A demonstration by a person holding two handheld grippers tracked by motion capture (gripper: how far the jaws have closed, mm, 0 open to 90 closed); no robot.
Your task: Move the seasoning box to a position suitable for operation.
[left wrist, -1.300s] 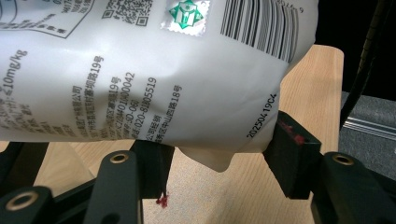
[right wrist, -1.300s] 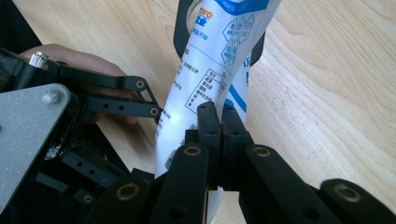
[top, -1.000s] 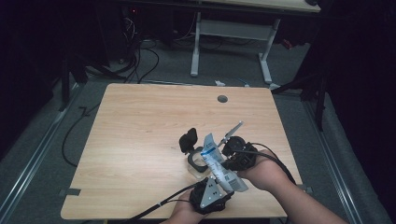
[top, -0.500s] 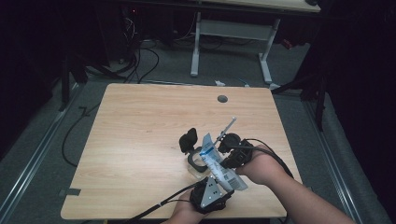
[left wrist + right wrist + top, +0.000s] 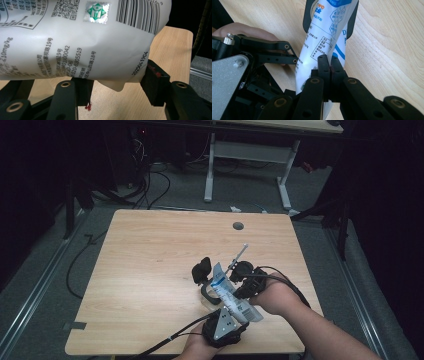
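A white and blue printed pouch point(image 5: 231, 296) is held above the wooden table point(image 5: 150, 270) near its front right. My left gripper point(image 5: 212, 281) comes up from the front edge, and its jaws clamp the pouch's wide body point(image 5: 82, 42) from both sides. My right gripper point(image 5: 236, 279) reaches in from the right. In the right gripper view, its jaws point(image 5: 330, 62) are shut flat on the pouch's thin edge point(image 5: 322, 37). A thin pale stick point(image 5: 239, 255) pokes up and away from the pouch's top. Much of the pouch's lower half is hidden by the grippers.
A round cable hole point(image 5: 238, 226) sits near the table's far edge. Beyond it stand another table's white legs point(image 5: 210, 170), with cables point(image 5: 150, 195) on the floor. A cable point(image 5: 165, 340) trails from my left gripper over the front edge.
The right hand, the pouch's top and the thin stick have shifted slightly to the left. The left gripper has stayed put.
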